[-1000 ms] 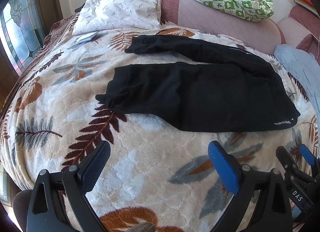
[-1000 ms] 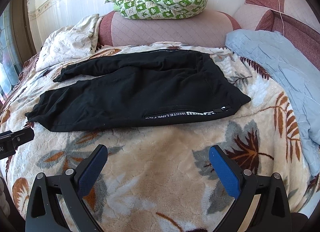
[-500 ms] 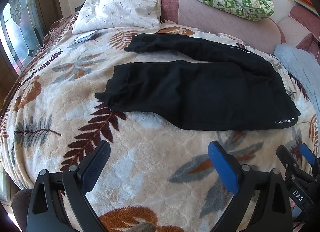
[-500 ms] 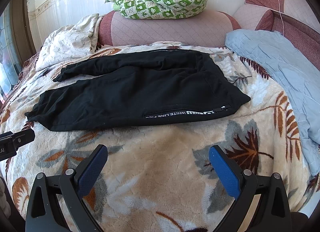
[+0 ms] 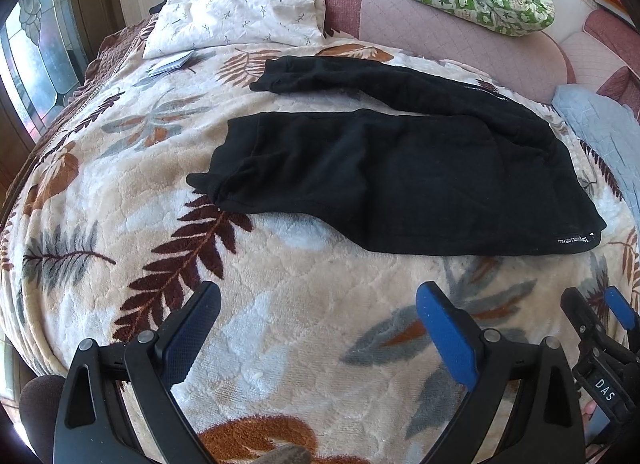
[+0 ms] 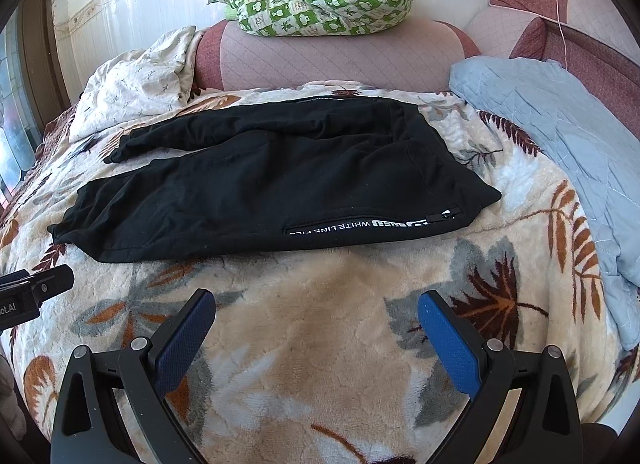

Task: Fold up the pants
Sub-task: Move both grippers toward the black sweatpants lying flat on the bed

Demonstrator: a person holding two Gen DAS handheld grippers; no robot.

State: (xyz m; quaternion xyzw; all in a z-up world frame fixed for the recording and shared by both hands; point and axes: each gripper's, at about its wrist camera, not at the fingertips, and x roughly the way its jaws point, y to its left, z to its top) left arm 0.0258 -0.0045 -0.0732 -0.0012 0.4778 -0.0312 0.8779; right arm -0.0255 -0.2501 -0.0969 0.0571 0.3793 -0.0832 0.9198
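Fingers (image 5: 446,338) of both grippers spread wide, holding nothing.
Black pants (image 5: 400,180) flat on bed blanket (image 5: 304,312) just ahead of fingertips, legs apart in a V, probably laid out ready for folding.

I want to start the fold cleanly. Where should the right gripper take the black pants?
Probably the waistband corner by the white lettering of the black pants, from the near edge: it lies flat nearest the open right gripper.
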